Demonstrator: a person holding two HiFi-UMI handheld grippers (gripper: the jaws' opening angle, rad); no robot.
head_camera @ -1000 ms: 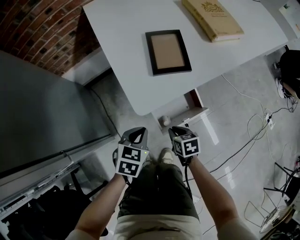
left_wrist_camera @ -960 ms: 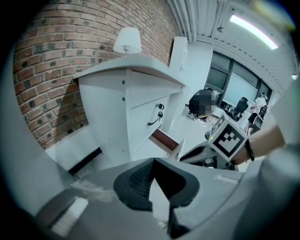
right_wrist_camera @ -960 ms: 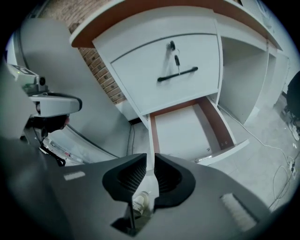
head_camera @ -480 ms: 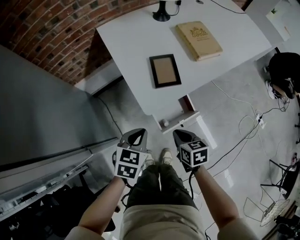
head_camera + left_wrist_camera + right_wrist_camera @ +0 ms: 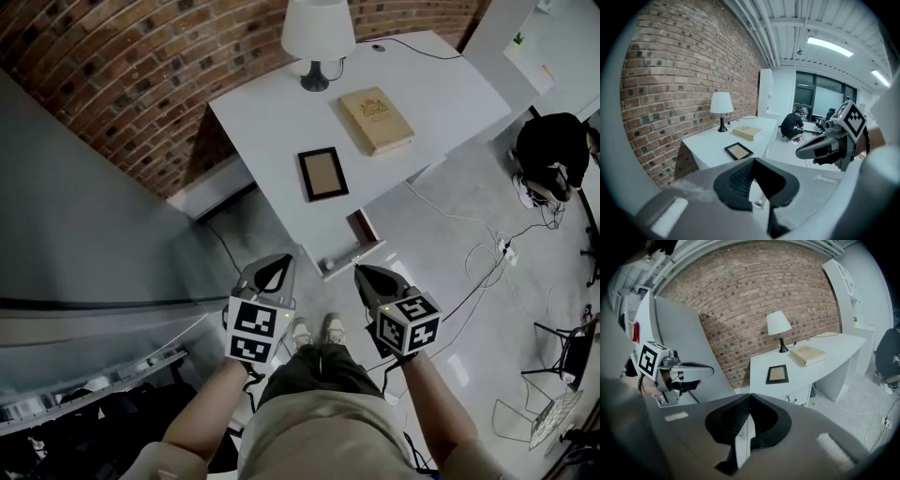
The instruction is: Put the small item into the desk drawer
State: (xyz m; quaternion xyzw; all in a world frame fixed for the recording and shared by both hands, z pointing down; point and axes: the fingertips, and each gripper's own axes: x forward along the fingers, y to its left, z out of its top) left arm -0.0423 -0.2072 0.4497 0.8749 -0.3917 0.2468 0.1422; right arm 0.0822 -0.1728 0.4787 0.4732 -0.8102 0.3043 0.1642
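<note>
Jaws pressed together and holding nothing, the left hand-held gripper (image 5: 274, 266) and the right hand-held gripper (image 5: 367, 275) hang side by side close to the person's body, well short of the white desk (image 5: 267, 112). A small picture frame (image 5: 322, 173) lies flat on that desk, with a tan book (image 5: 375, 120) and a lamp (image 5: 317, 33) beyond it. The drawer (image 5: 354, 246) shows under the desk's near edge.

The counter (image 5: 272, 112) is white and the wall (image 5: 112, 56) is of red-brown brick with pale joints. The lamp (image 5: 319, 33) has a white shade and a black foot. The book (image 5: 375, 120) is tan. The picture frame (image 5: 323, 173) is black around beige. The left claw (image 5: 274, 262) and the right claw (image 5: 364, 272) are grey, and their cubes have black-and-white square markers.
</note>
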